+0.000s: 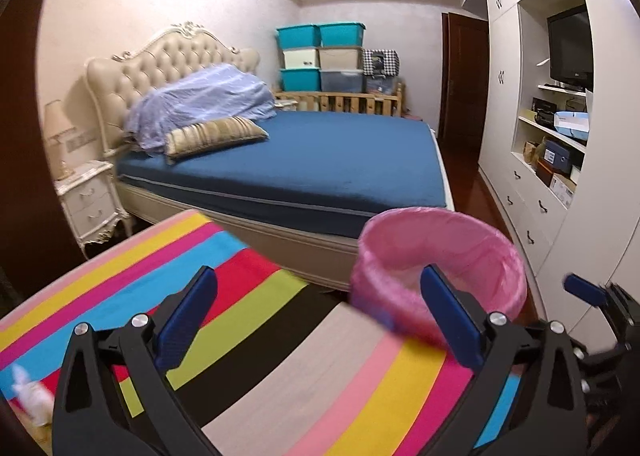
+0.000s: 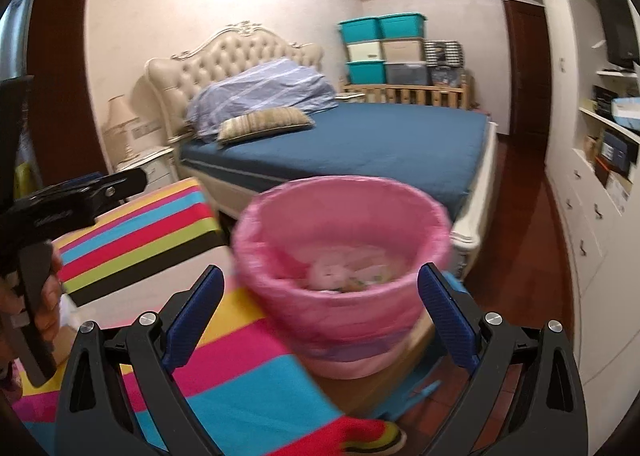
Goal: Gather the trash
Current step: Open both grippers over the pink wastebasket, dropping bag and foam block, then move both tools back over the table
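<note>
A bin lined with a pink bag [image 2: 340, 256] stands at the edge of a striped cloth [image 2: 168, 232]; crumpled paper trash [image 2: 344, 268] lies inside it. It also shows in the left wrist view [image 1: 440, 256]. My right gripper [image 2: 320, 312] is open and empty, its blue pads either side of the bin's near wall. My left gripper [image 1: 320, 316] is open and empty over the striped cloth [image 1: 280, 356], left of the bin. A white crumpled tissue [image 1: 30, 392] lies at the cloth's lower left. The left gripper also shows at the left of the right wrist view [image 2: 100, 184].
A bed with a blue sheet [image 1: 320, 164] stands behind the cloth, with a nightstand [image 1: 90, 200] to its left. White cabinets and shelves [image 1: 560, 160] line the right wall. Storage boxes [image 1: 320, 56] are stacked at the back. Red wood floor [image 2: 520, 240] runs past the bin.
</note>
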Tool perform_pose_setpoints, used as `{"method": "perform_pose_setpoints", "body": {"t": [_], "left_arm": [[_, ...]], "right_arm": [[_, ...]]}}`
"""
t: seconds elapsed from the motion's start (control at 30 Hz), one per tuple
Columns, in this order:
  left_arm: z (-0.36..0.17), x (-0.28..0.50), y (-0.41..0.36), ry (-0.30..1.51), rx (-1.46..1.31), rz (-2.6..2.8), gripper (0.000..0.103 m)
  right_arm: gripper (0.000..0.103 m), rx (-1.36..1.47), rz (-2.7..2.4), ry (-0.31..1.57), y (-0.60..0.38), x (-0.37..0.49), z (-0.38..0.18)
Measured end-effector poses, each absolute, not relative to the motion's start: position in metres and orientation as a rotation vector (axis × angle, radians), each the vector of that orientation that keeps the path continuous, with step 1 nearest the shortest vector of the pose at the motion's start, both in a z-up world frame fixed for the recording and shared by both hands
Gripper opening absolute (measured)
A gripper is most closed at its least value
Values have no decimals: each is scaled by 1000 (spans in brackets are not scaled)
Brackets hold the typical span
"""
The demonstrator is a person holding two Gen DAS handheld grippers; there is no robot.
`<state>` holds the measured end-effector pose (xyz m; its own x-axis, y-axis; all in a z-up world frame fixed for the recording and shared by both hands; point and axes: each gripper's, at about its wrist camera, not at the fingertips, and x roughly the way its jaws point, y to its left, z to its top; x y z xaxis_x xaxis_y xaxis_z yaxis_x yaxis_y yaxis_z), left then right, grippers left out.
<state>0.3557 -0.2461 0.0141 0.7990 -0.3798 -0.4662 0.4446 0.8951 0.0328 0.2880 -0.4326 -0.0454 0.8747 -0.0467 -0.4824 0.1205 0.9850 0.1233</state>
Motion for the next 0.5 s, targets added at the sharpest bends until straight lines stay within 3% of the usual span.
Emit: {"method": "perform_pose_setpoints", "body": {"t": [0.5], "left_arm": [[-1, 245, -48, 496, 118, -137, 98]], "right_arm": [[92, 88, 197, 596, -282, 298, -47]]}}
